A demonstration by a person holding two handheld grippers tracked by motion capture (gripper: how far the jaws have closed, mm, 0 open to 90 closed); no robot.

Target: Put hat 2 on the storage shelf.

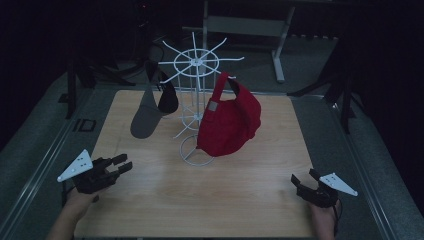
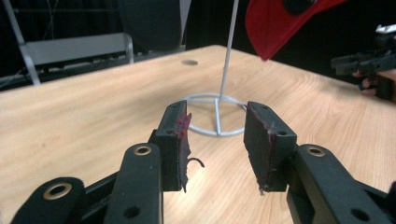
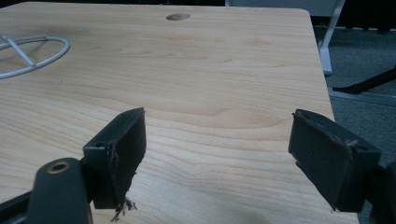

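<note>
- The left claw [image 1: 120, 165] hangs low over the counter's [image 1: 240, 200] near-left corner, jaws parted about halfway with nothing between them; its grey plate sits on top and the hand comes in from below.
- In the left claw view, a torn reddish lining shows on the inner pad [image 2: 182, 135], and the bare counter [image 2: 93, 112] lies under the gap.
- The grey cap [image 1: 150, 112] hangs from a left arm of the rack, brim down, clear of the counter.
- The white wire rack [image 1: 196, 100] stands upright at the counter's middle, its ring base [image 2: 215, 116] flat on the wood, straight ahead of the left claw and well apart from it.
- The red cap [image 1: 230, 120] hangs from a right arm of the rack, low, just above the ring base; whether it touches the base is hard to tell in the dim light.
- The right claw [image 1: 304, 177] sits at the near-right corner, jaws spread wide and empty, pointing toward the rack.
- In the right claw view, the bare wood [image 3: 210, 93] lies between its pads, the rack's base [image 3: 32, 53] far off at the left edge.
</note>
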